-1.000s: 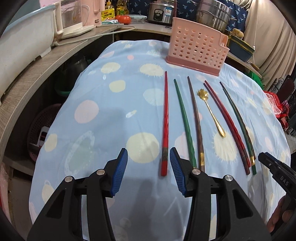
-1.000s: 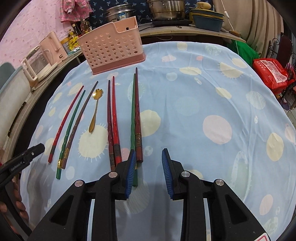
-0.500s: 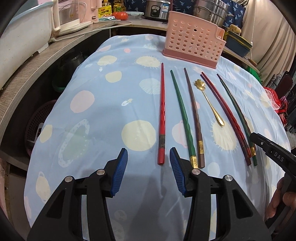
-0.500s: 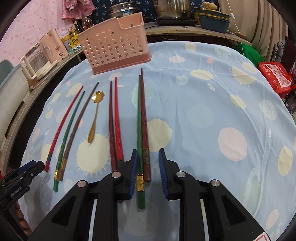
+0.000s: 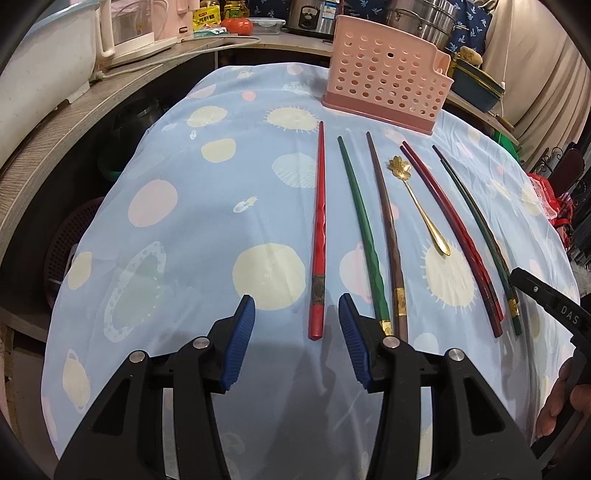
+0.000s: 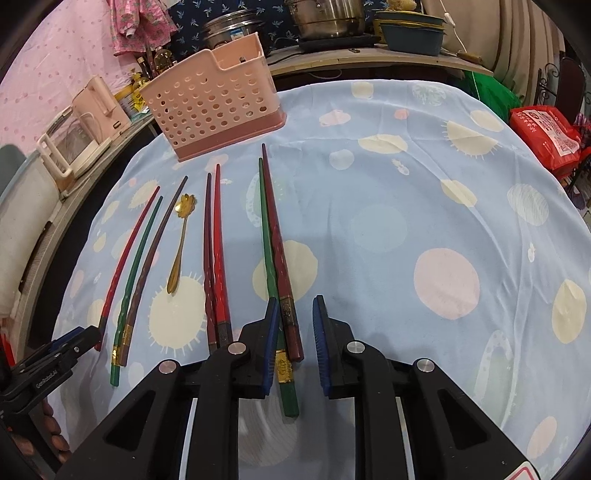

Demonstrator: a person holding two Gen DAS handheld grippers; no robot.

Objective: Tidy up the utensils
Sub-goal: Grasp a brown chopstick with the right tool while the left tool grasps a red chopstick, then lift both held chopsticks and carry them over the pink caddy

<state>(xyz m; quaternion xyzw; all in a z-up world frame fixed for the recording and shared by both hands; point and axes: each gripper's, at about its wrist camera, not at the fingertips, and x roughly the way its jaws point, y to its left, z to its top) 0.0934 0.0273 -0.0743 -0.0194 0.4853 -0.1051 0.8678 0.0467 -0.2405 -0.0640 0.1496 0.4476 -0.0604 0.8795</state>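
Observation:
Several chopsticks and a gold flower-headed spoon (image 5: 419, 206) lie in a row on a blue spotted tablecloth, pointing at a pink perforated utensil holder (image 5: 388, 74) at the far edge. My left gripper (image 5: 297, 339) is open; the thick end of a red chopstick (image 5: 319, 236) lies between its fingertips, untouched. My right gripper (image 6: 293, 339) is open, its jaws either side of the thick ends of a green chopstick (image 6: 267, 243) and a dark red chopstick (image 6: 277, 236). The spoon (image 6: 179, 247) and the holder (image 6: 210, 107) also show in the right wrist view.
A wooden counter (image 5: 55, 144) curves along the left with a pink kettle (image 6: 99, 107) and bottles. Steel pots (image 6: 325, 18) and a blue tub (image 6: 413, 33) stand behind the table. A red bag (image 6: 546, 136) lies at the right.
Both grippers moved forward and down toward the chopsticks' thick ends. The right gripper's jaws now straddle the green and dark red pair; the left now straddles the red one.

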